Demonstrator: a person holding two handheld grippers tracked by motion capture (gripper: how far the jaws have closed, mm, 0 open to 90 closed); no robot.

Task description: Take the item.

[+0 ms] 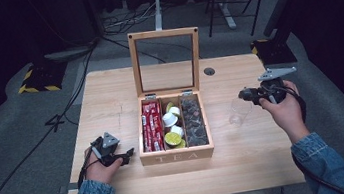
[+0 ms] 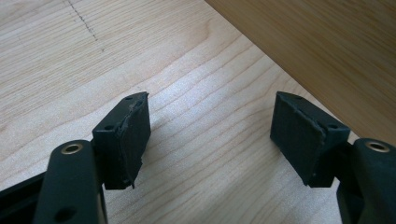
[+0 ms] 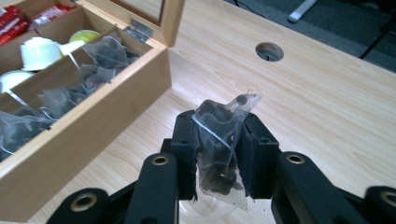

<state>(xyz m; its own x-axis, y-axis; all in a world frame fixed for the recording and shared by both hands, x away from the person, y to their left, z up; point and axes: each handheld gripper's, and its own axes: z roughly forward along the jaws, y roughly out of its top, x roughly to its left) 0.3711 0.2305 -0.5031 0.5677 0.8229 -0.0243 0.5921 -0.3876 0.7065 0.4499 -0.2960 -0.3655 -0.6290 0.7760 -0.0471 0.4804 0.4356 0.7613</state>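
Two grippers are at work over the pale wooden table (image 1: 108,90), and going from left to right: the left gripper (image 1: 128,156) rests low on the tabletop just beside the front left corner of the open wooden tea box with the glass-paned lid (image 1: 176,155). In its own view its jaws stand wide apart with nothing between them, bare wood grain under them and the box wall slanting across the top right.

Inside the box, the left compartment holds red sachets (image 1: 151,125), the middle one white and green capsules (image 1: 172,124), and the right one dark mesh tea bags (image 1: 194,120).

Further right, a clear plastic cup (image 1: 239,111) stands on the table, and the right gripper (image 1: 243,94) hovers above it. In the right gripper view, its jaws are closed tight on one translucent mesh tea bag of dark leaves (image 3: 221,149), which stands up between the pads.

By my reckoning the bag is lifted out and is being carried to the cup; the next move calls for centring it over the rim, lowering, then parting the jaws.

Hard to judge: the cup is faint from above, just a sliver of rim shows beneath the bag, and the bag's string or tag cannot be made out.
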